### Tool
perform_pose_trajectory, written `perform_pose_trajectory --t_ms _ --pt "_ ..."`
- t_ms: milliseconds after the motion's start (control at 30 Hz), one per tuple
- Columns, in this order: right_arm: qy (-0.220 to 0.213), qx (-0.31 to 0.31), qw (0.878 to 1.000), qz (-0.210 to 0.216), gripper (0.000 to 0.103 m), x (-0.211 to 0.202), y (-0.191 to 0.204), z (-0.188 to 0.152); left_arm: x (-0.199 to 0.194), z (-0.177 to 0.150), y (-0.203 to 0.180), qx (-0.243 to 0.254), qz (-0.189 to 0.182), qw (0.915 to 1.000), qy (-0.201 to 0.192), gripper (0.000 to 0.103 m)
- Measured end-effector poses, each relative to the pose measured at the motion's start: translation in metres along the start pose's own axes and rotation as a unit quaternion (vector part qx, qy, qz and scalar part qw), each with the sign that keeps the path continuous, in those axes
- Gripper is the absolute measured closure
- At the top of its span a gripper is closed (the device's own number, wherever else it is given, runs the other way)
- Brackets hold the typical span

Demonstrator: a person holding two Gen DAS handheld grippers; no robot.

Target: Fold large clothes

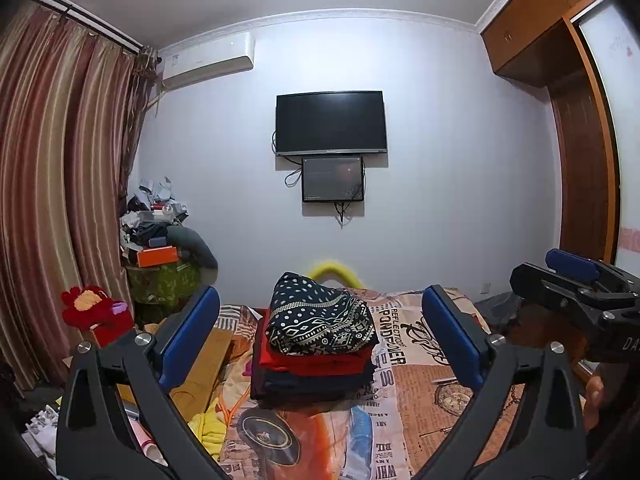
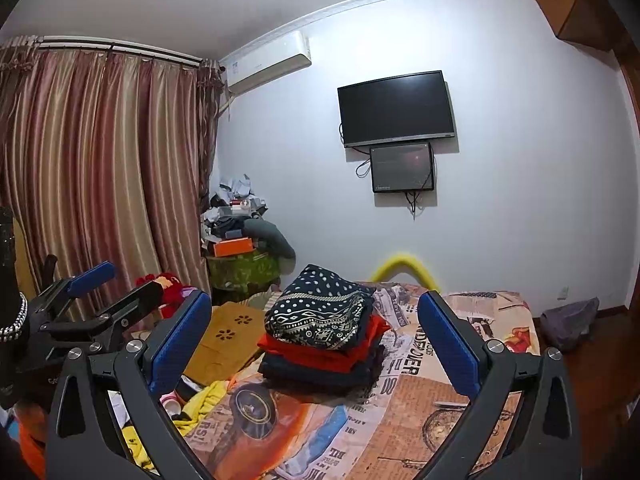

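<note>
A stack of folded clothes (image 1: 316, 348) sat on the bed (image 1: 424, 376), about mid-width, toward the far edge by the wall. Top piece: soft dark knit w/ white dots & geometric bands (image 2: 320, 312), puffy, slightly domed. Under it a red layer (image 2: 352, 354), flatter, then dark navy pieces w/ squarer edges. Bedcover was printed w/ newspaper text & car pics, smooth, slightly wrinkled.

Left gripper (image 1: 320, 340): fingers (image 1: 188, 336) spread wide, nothing betw. them; blue pads ribbed, frame matte black w/ round metal bolts. Right gripper (image 2: 316, 344): fingers (image 2: 448, 344) released too, empty, framing the stack from a distance.

Left wrist view only: the right gripper from the side & a fingertip at the lower right edge. Right wrist view only: a tan perforated board (image 2: 228, 340) by the bed's left edge, more fully seen, & a sparkly black sleeve (image 2: 10, 280).
</note>
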State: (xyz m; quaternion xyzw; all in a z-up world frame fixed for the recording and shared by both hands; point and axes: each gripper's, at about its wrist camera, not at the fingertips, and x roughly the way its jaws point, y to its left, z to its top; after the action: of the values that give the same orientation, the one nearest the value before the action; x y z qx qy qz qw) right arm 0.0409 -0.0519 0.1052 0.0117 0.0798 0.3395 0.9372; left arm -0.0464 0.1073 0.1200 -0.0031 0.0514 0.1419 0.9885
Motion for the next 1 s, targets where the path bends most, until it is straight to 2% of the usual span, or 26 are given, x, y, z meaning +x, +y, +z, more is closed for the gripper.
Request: perform_pose_trajectory --t_ms 1000 --pt "0.005 -0.019 1.000 -0.001 0.000 -0.0038 0.0034 -0.0001 0.0055 -0.0041 0.0012 -0.022 -0.011 0.9996 0.010 0.001"
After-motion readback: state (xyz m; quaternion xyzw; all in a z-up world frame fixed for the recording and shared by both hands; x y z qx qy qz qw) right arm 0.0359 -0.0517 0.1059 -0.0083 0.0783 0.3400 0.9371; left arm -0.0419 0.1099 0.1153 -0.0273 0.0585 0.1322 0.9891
